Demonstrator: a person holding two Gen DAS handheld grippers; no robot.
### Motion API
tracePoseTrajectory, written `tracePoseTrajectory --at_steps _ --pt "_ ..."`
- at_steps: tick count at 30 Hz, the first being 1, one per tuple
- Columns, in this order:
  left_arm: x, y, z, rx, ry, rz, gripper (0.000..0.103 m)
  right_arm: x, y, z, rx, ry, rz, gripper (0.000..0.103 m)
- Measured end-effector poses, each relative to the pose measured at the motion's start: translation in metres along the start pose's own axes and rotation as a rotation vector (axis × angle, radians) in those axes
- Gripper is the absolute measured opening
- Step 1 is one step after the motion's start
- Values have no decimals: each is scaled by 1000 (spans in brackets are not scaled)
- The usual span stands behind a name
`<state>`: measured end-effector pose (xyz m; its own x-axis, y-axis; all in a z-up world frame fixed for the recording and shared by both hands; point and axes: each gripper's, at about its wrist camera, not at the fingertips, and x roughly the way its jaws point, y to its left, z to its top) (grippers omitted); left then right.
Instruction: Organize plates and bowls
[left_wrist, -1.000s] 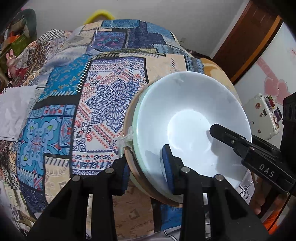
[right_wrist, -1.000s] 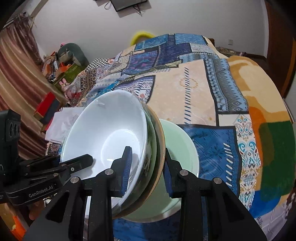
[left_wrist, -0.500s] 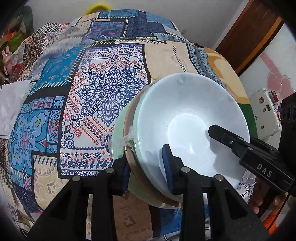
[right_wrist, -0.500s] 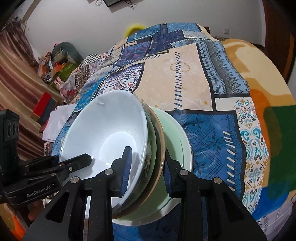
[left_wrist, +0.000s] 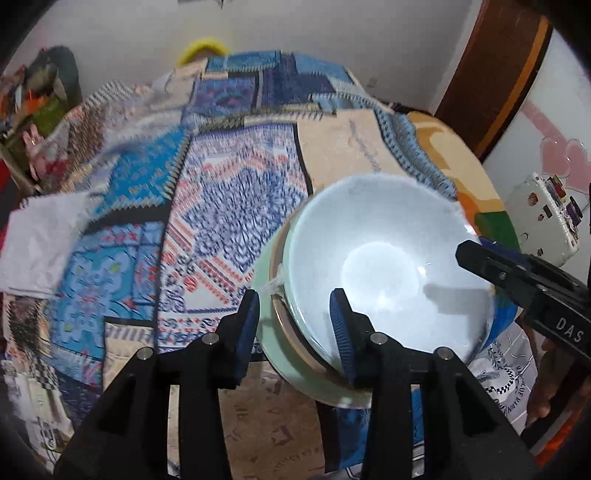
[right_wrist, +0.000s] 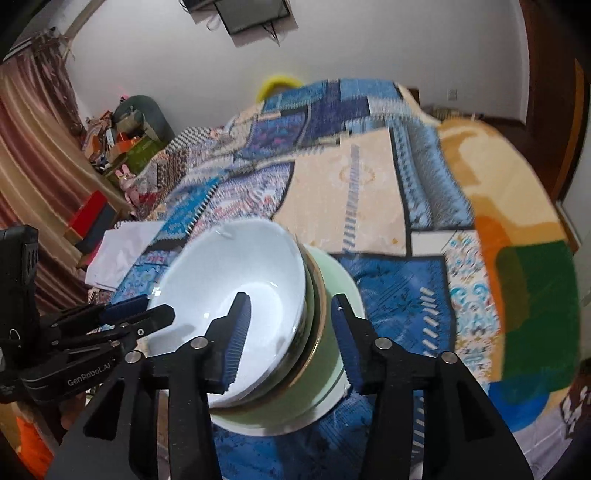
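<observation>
A white bowl (left_wrist: 384, 258) sits on top of a nested stack of dishes that rests on a pale green plate (left_wrist: 273, 347) on the patterned bedspread. My left gripper (left_wrist: 295, 325) is open, its blue pads straddling the stack's near rim with gaps on both sides. My right gripper (right_wrist: 290, 328) is open too, its pads either side of the white bowl (right_wrist: 236, 273) and the rims under it, above the green plate (right_wrist: 332, 280). Each gripper shows in the other's view, at the stack's far side.
The patchwork bedspread (left_wrist: 221, 206) covers the whole bed. A white cloth (left_wrist: 33, 240) lies at its left edge. A wooden door (left_wrist: 491, 74) and a white case (left_wrist: 543, 218) stand to the right. Clutter and a curtain (right_wrist: 37, 177) line the left wall.
The stack has come down onto the green plate on the bed. Both grippers have opened and let go of its rims, and both cameras have tipped up.
</observation>
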<state>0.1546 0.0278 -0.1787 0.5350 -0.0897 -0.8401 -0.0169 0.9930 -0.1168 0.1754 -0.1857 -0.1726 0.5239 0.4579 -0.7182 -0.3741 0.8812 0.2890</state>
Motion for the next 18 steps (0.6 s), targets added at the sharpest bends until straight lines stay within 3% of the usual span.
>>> tracePoseTrajectory --at_steps 6,16,18 --pt "-64 -7 4 -2 -159 -8 47 -51 17 6 -67 -116 8 45" --pt "-186 -30 -12 22 -506 -11 66 -138 50 4 -170 -364 29 52" --pt "-206 -34 -19 30 -562 -14 69 -151 55 2 -180 -408 29 61"
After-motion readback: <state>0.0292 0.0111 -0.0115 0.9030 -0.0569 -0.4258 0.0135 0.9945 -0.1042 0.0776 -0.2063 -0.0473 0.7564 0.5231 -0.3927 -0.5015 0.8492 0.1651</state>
